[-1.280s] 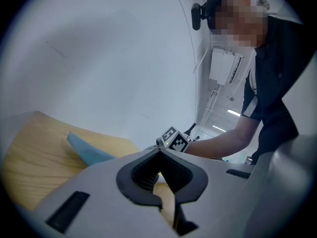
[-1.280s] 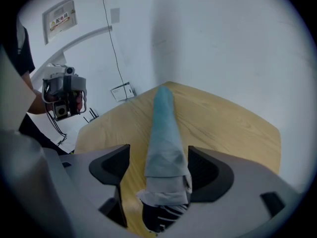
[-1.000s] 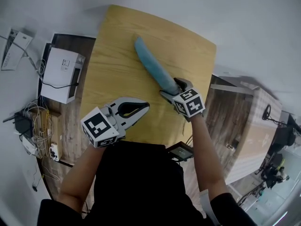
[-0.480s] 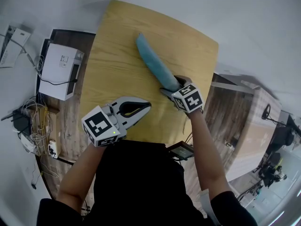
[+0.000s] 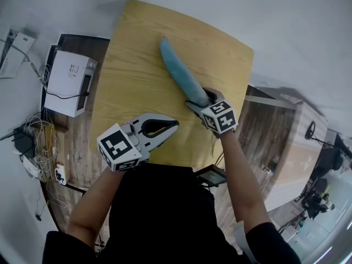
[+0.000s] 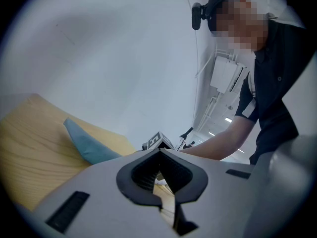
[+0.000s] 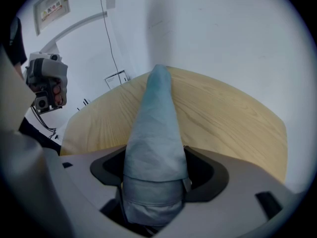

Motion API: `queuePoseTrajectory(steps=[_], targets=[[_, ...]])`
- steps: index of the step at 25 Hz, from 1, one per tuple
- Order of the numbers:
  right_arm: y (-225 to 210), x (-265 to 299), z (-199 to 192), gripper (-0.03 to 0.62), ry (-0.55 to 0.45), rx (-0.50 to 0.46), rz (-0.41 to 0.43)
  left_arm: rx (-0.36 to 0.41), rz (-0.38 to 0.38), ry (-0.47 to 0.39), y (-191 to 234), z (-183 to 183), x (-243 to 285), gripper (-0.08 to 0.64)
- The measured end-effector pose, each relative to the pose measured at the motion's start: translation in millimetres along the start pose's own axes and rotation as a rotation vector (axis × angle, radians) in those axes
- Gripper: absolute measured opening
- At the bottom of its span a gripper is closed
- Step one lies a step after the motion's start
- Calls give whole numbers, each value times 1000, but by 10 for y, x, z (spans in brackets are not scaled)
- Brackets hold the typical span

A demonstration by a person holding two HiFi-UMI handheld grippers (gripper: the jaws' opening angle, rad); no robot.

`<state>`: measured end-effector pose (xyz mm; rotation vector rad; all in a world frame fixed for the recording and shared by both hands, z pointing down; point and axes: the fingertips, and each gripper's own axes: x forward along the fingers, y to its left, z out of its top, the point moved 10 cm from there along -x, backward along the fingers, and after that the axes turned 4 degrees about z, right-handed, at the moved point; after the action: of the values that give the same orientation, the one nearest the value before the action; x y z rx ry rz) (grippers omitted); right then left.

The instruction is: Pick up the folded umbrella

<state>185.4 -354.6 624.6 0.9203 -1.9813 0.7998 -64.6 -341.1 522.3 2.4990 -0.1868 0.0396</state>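
Note:
The folded umbrella [image 5: 180,73] is a long blue-grey roll that slants across the wooden table [image 5: 137,87]. My right gripper [image 5: 199,101] is shut on its near end, and the right gripper view shows the umbrella [image 7: 156,128] running away from the jaws toward the table's far edge. My left gripper [image 5: 164,128] hovers over the table's near edge, shut with nothing in it. From the left gripper view the umbrella [image 6: 86,144] lies to the left, beyond the shut left gripper [image 6: 159,180].
A white box-shaped device [image 5: 69,81] with cables sits on a low stand left of the table. Cables and adapters [image 5: 33,158] lie on the floor at the left. Wooden furniture [image 5: 280,147] stands to the right. A white wall runs behind the table.
The right gripper, with the umbrella in it, has shifted slightly up the frame over the last second. The left gripper has barely moved.

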Motion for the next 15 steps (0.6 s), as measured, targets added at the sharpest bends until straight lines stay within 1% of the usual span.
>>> queuePoseTrajectory(steps=[3, 8, 12, 15], targets=[[-35, -6, -1, 337, -17, 40, -8, 5, 6, -2, -9, 12, -8, 11], [-83, 0, 11, 305, -8, 88, 10, 8, 18, -7, -39, -26, -79, 12], [-132, -35, -27, 298, -56, 116, 21, 26, 21, -15, -117, 7, -98, 11], [-132, -100, -50, 293, -97, 120, 9, 51, 21, -10, -197, 61, -145, 11]])
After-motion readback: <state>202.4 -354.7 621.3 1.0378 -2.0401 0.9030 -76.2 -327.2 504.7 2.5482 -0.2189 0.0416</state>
